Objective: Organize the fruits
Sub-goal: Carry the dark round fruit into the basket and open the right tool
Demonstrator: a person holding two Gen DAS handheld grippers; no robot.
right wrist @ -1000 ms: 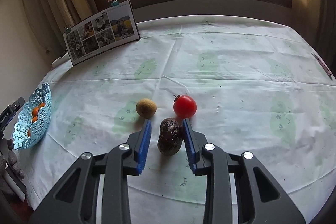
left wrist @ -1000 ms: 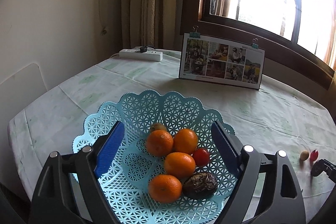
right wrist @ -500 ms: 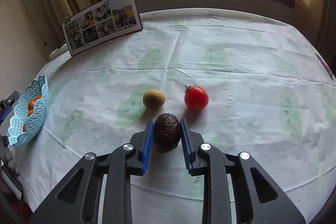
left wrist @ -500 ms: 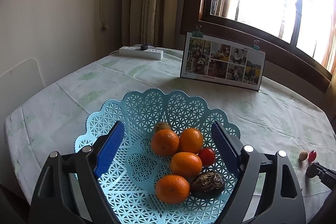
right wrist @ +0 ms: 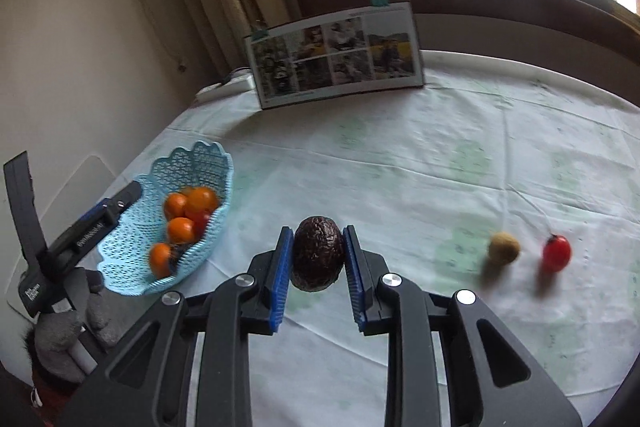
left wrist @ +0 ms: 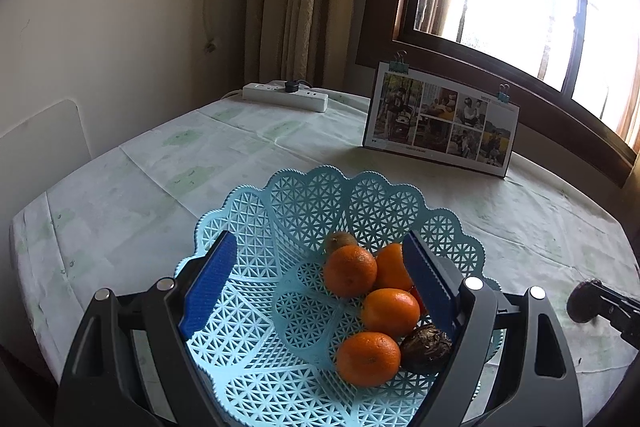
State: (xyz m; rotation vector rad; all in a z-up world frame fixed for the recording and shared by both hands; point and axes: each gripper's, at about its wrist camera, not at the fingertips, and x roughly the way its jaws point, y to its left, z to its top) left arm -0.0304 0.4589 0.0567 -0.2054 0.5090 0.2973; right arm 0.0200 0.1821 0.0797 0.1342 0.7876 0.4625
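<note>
Left view: my left tongs (left wrist: 320, 275) stood open around the basket (left wrist: 304, 203), steadying it while it held oranges (left wrist: 350, 271) and other fruit. Right view: my right tongs (right wrist: 316, 259) gripped the avocado (right wrist: 318, 253) above the bench (right wrist: 400, 179), presumably bound for the basket; kiwi (right wrist: 504, 247) and tomato (right wrist: 557, 253) lay waiting.

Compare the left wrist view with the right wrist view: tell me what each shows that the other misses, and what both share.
Only the left wrist view shows the kiwi at the back of the basket and the whole power strip. Only the right wrist view shows the loose kiwi and tomato on the tablecloth, and the right gripper clamping the dark fruit. Both show the blue basket of oranges and the photo board.
</note>
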